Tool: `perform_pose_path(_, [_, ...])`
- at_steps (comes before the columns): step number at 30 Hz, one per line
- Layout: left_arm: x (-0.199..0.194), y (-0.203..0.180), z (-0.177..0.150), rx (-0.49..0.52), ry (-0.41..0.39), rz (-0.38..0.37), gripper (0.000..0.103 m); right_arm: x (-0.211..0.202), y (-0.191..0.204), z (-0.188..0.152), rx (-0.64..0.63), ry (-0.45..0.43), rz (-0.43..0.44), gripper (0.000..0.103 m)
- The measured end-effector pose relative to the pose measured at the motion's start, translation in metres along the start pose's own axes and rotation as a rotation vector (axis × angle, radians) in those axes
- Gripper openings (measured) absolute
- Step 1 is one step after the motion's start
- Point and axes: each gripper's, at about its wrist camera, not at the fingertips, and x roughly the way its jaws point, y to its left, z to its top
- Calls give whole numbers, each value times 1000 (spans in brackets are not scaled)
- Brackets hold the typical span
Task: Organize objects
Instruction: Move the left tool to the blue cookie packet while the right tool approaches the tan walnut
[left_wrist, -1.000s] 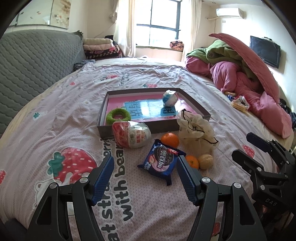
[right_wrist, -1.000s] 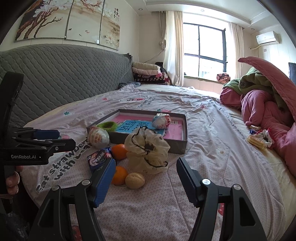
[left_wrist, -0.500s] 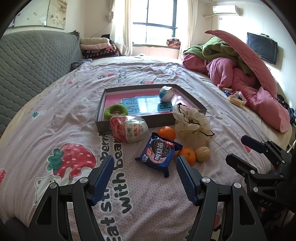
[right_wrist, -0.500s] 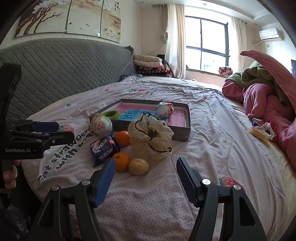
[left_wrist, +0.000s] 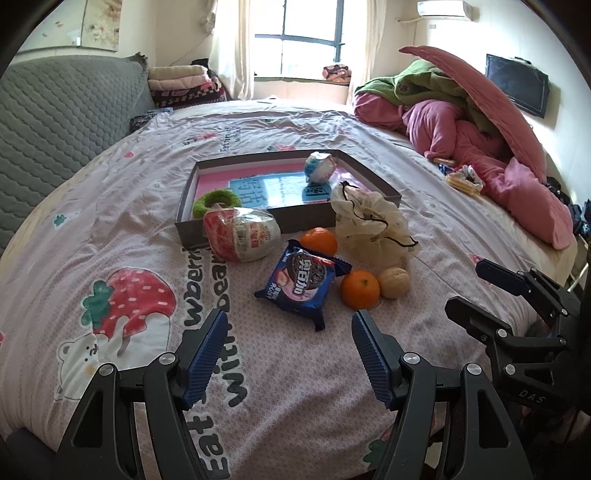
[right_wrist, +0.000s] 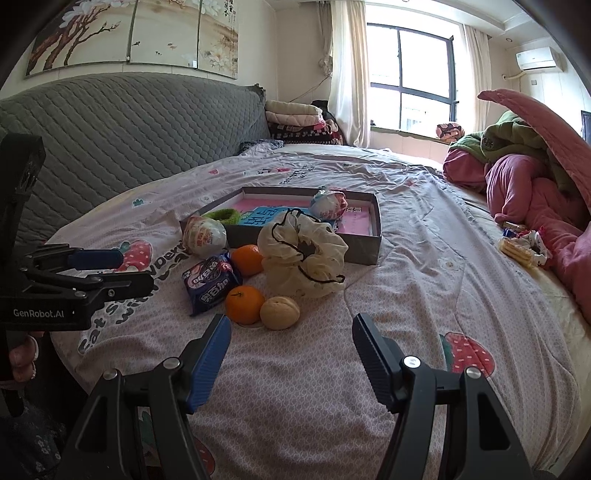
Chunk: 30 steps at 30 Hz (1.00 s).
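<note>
Left claw (left_wrist: 290, 347) hangs over the bed (left_wrist: 295, 387) w/ jaws wide, nothing btwn them; right claw (right_wrist: 291, 350) likewise wide & empty, also seen at the right edge of the left wrist view. Landmark = blue cookie pack (left_wrist: 301, 282), lying flat on the bedsheet just beyond the left claw. Right of the pack, nearly touching: an orange (left_wrist: 359, 289); a pale round fruit (left_wrist: 394, 282) sits against that orange's far side from the pack. Just behind the pack: a second orange (left_wrist: 318, 240); behind & left of the pack, a red-and-white wrapped snack ball (left_wrist: 240, 238), leaning on the box wall. Behind & right of the pack: a cream drawstring pouch (left_wrist: 369, 225), crumpled, cord loose. Further behind the pack: a shallow grey box (left_wrist: 229, 230) w/ pink floor; inside, a green fuzzy ring (left_wrist: 216, 201) at the near left corner & a blue-white wrapped ball (left_wrist: 319, 167) toward the far right. Well right of the pack, far: heap of pink & green bedding (left_wrist: 480, 133).
</note>
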Motion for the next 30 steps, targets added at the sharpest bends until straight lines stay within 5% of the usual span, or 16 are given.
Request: perform_pose_path(30, [32, -3, -15, -1, 77, -44, 71, 23, 4, -7, -13, 79, 9, 68])
